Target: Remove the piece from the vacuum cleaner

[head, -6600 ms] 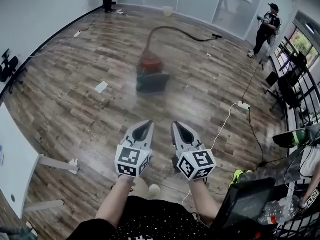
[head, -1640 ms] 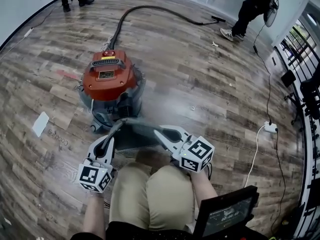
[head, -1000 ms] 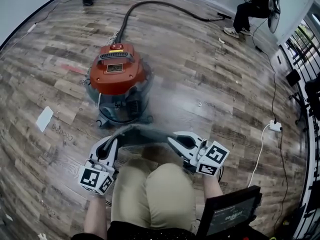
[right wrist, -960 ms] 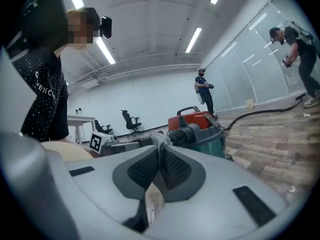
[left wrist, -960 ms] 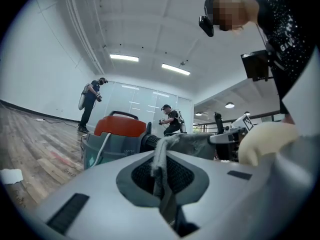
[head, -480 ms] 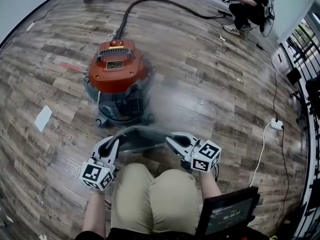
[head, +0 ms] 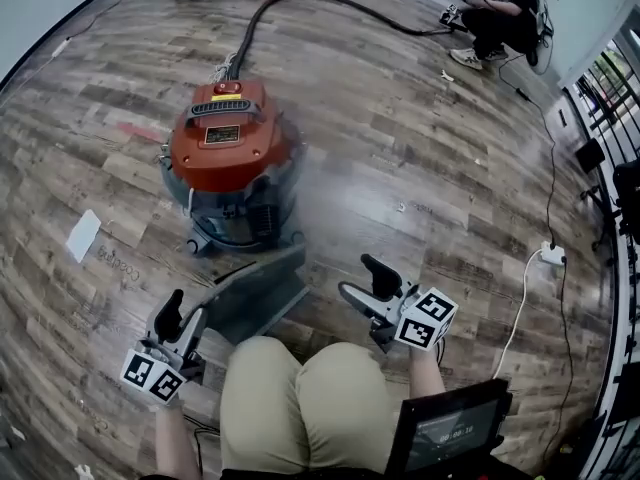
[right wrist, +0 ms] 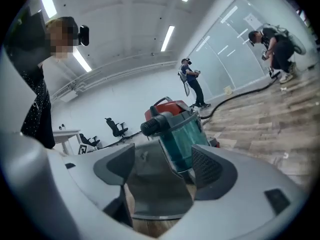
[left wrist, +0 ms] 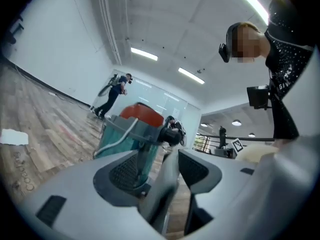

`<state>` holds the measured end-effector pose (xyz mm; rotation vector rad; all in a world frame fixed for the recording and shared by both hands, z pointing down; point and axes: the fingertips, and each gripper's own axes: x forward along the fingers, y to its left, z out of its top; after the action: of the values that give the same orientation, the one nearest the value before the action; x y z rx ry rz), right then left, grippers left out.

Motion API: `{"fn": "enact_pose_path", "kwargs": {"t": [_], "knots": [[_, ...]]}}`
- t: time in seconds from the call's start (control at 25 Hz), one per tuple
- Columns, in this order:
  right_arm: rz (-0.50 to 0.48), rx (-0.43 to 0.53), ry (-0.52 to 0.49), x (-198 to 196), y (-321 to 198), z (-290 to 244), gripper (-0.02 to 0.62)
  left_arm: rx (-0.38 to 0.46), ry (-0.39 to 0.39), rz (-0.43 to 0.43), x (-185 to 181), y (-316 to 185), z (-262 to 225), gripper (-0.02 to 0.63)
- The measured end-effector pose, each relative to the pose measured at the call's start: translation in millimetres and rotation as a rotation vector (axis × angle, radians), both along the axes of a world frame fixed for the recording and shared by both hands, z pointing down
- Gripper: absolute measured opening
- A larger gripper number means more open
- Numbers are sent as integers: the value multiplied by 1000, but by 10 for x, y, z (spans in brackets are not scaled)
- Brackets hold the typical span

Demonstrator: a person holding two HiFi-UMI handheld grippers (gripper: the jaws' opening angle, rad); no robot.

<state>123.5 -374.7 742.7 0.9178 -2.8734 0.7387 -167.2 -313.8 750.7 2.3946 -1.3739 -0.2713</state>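
- When scanning from left, finds paper [head: 82, 236] flat on floor [head: 420, 138].
- Shows left gripper [head: 185, 318] near left, jaws just opened wide, empty; edge of piece [head: 255, 293] lined up between them, not pinched.
- Places vacuum [head: 230, 153] farther off, upright, hose [head: 300, 3] trailing far.
- Puts piece on floor, off vacuum, just nearer than it, between both grippers.
- Shows right gripper [head: 357, 276] right of piece, jaws just opened wide, holding nothing, clear of piece.
- Catches person [head: 500, 8] crouched far right.
- Finds power strip [head: 548, 256] on floor at right edge.
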Motion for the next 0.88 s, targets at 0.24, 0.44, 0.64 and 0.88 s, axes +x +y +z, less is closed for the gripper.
{"fn": "enact_pose_path", "kwargs": {"t": [0.24,0.44,0.64,0.88], "knots": [[-111,69,51,-233,-1,-564,342,76,-28,122,334,96,-643,238],[-112,190,11,-596,40,-1581,247,218,-112,67,634,-58,-1763,140],[49,231,-11,-688,212,-2744,11,248,-167,-23,890,0,-2977,9],[184,253,91,-1091,557,-4181,11,221,-251,-40,1031,353,-4438,9]]}}
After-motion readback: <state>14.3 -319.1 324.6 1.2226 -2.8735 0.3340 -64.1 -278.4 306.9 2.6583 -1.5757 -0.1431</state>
